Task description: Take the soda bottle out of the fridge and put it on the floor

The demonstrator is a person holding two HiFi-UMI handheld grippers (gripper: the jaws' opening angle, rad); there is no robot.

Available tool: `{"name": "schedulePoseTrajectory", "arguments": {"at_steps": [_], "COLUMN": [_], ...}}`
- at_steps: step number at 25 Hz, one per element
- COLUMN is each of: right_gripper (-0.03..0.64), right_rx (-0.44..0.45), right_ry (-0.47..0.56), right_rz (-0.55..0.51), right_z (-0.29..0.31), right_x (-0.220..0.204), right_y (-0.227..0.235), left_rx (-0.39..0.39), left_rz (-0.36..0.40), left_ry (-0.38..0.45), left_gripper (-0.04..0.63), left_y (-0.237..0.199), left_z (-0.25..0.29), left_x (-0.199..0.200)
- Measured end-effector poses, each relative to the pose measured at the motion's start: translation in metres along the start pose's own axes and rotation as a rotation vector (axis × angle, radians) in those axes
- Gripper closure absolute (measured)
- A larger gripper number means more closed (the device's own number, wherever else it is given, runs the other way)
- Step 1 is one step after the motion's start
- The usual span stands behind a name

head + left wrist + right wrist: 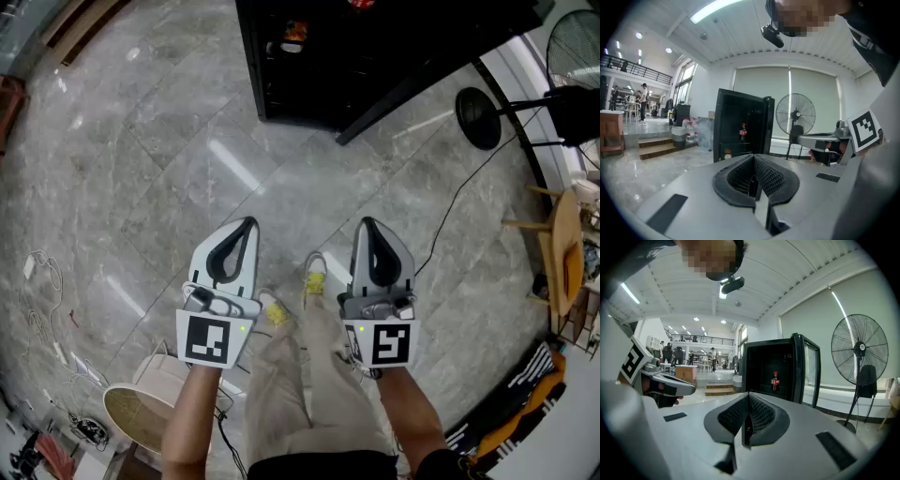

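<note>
The left gripper (247, 223) and right gripper (366, 223) are being held level over a glossy grey marble floor (141, 187), jaws together and empty. The soda bottle (775, 381), its red label unreadable, is standing inside the open black fridge (761, 357) near a pedestal fan (859, 350).

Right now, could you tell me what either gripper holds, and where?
Nothing: left gripper and right gripper are shut, empty; the soda bottle stands in the fridge.
</note>
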State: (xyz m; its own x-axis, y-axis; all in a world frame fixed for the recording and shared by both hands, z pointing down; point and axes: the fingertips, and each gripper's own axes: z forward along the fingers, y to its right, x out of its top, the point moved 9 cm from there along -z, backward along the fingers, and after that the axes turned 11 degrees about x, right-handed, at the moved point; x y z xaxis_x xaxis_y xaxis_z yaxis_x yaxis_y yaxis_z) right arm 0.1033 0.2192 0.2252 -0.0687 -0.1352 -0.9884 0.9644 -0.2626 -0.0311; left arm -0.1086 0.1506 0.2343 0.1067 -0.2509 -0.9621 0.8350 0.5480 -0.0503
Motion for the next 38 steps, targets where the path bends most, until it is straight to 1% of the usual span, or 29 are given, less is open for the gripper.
{"name": "schedulePoseTrajectory", "arguments": {"at_steps": [2,4,9,13,17,20,24,26,30,32,33,35,38], "right_gripper": [0.620,0.620,0.620,0.620,0.620,0.620,0.615,0.527,0.420,0.383,0.348,0.251,0.227], "right_rx": [-0.009,-0.016,-0.030,-0.024,-0.017,-0.051,-0.108,-0.108,-0.102,-0.085,-0.072,-0.045,-0.018], "right_ry": [-0.023,-0.025,-0.012,-0.003,-0.009,0.000,0.011,0.015,0.026,0.031,0.029,0.028,0.032], "right_rz": [0.008,0.004,-0.021,-0.034,-0.051,-0.065,-0.034,-0.028,-0.015,-0.005,0.003,0.024,0.045], "right_z": [0.000,0.005,0.004,-0.007,-0.018,-0.020,-0.021,-0.024,-0.028,-0.026,-0.025,-0.020,-0.013], "right_x": [0.001,0.003,0.006,0.015,0.025,0.030,0.030,0.030,0.027,0.026,0.026,0.026,0.028], "right_y": [-0.002,-0.002,-0.004,-0.018,-0.035,-0.037,-0.037,-0.038,-0.040,-0.042,-0.043,-0.046,-0.055], "left_rx": [-0.003,-0.001,0.002,0.002,0.009,-0.006,-0.030,-0.036,-0.038,-0.038,-0.041,-0.046,-0.037], "left_rz": [0.008,0.011,0.008,-0.011,-0.024,-0.026,-0.024,-0.016,-0.017,-0.048,-0.074,-0.106,-0.100], "left_ry": [-0.025,-0.030,0.006,0.045,0.049,0.050,0.059,0.058,0.055,0.057,0.059,0.064,0.080], "left_gripper": [0.578,0.580,0.578,0.578,0.578,0.578,0.578,0.578,0.578,0.578,0.578,0.578,0.580], "left_y": [-0.005,-0.010,-0.007,-0.004,-0.007,-0.011,-0.015,-0.013,-0.013,-0.014,-0.015,-0.017,-0.022], "left_z": [-0.001,-0.001,-0.013,-0.030,-0.049,-0.054,-0.058,-0.060,-0.064,-0.064,-0.065,-0.067,-0.071], "left_x": [0.002,0.004,0.006,0.007,0.012,0.012,0.011,0.009,0.007,0.009,0.010,0.013,0.017]}}
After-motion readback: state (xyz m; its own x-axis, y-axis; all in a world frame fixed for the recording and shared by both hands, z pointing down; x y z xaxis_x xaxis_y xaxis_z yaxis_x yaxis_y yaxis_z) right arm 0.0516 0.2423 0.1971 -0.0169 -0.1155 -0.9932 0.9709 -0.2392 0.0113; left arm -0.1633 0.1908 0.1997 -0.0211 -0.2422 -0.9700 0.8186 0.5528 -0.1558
